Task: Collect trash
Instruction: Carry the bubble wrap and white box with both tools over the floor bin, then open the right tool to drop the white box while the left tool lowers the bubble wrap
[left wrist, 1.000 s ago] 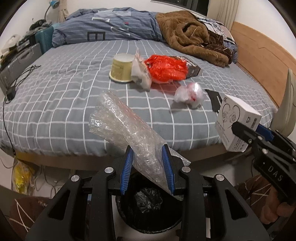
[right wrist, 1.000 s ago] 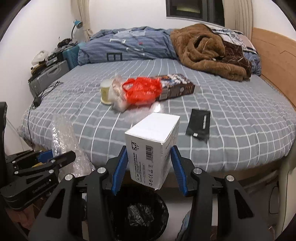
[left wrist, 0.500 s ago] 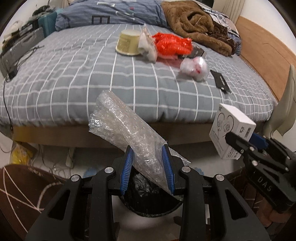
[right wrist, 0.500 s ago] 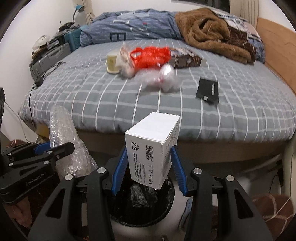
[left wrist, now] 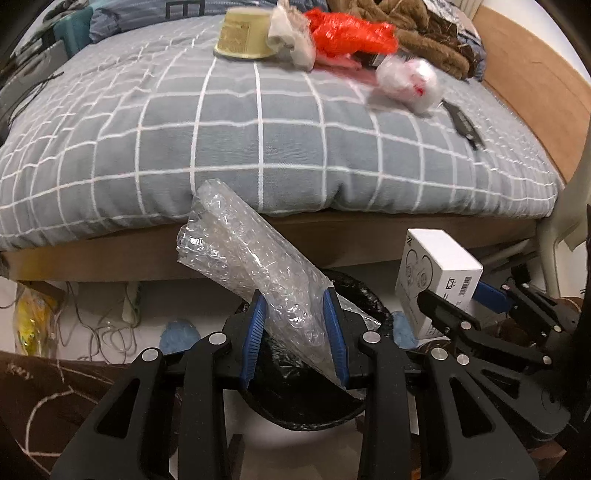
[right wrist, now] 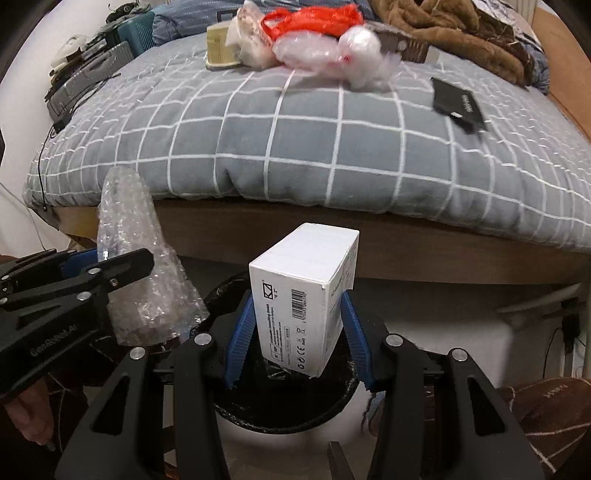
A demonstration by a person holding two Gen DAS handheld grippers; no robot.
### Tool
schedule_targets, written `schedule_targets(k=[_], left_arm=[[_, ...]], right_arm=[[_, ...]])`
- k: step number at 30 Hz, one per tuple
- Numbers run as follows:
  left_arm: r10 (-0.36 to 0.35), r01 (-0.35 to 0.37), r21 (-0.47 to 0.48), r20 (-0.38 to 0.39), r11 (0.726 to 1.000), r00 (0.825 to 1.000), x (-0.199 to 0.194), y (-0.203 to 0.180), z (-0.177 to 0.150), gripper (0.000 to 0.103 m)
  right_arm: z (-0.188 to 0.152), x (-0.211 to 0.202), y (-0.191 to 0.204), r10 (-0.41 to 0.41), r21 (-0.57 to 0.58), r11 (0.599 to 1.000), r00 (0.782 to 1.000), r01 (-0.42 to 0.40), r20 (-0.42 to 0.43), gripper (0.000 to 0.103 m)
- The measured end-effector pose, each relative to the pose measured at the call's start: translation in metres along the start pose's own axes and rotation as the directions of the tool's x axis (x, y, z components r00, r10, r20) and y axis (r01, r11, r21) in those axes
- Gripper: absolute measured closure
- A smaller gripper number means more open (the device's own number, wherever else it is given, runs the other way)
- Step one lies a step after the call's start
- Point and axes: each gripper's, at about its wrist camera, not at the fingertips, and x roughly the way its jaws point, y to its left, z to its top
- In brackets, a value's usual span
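Right now my left gripper point(left wrist: 295, 332) is clamped on a roll of bubble wrap point(left wrist: 255, 269); its blue pads point(left wrist: 253, 332) press both sides of the lower end, and the roll leans up and to the left, its crumpled top showing against the bed frame point(left wrist: 110, 254); my right gripper point(right wrist: 299, 332) is clamped on a white box point(right wrist: 303, 295), pads tight on its two flanks, barcode face toward the camera; both loads hang over the bin point(left wrist: 314, 413), a round bin with a black liner, which stands on the floor just beside the bed; the box's lower corner sits inside the rim as the right view gives it, though I cannot tell whether it touches the liner; from the left view the right gripper point(left wrist: 450, 310) and its box point(left wrist: 436, 284) are just to the right of the bin; from the right view the left gripper point(right wrist: 122, 264) and the wrap point(right wrist: 140, 273) are at the left, near the rim; more trash waits on the checked grey duvet point(left wrist: 221, 129): a paper cup point(left wrist: 243, 35), a red bag point(left wrist: 347, 31), a clear plastic wad point(left wrist: 410, 83) and a flat black packet point(right wrist: 458, 103), all well apart from the bin; a brown blanket point(right wrist: 443, 29) lies heaped at the far side.
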Motion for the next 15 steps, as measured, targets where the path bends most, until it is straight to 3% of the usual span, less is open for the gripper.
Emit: schedule_targets(k=[15], left_arm=[[0.016, -0.019, -0.033, -0.086, 0.999, 0.996, 0.043, 0.014, -0.008, 0.071]], right_arm=[[-0.007, 0.052, 0.002, 0.018, -0.006, 1.0, 0.993, -0.019, -0.113, 0.058]])
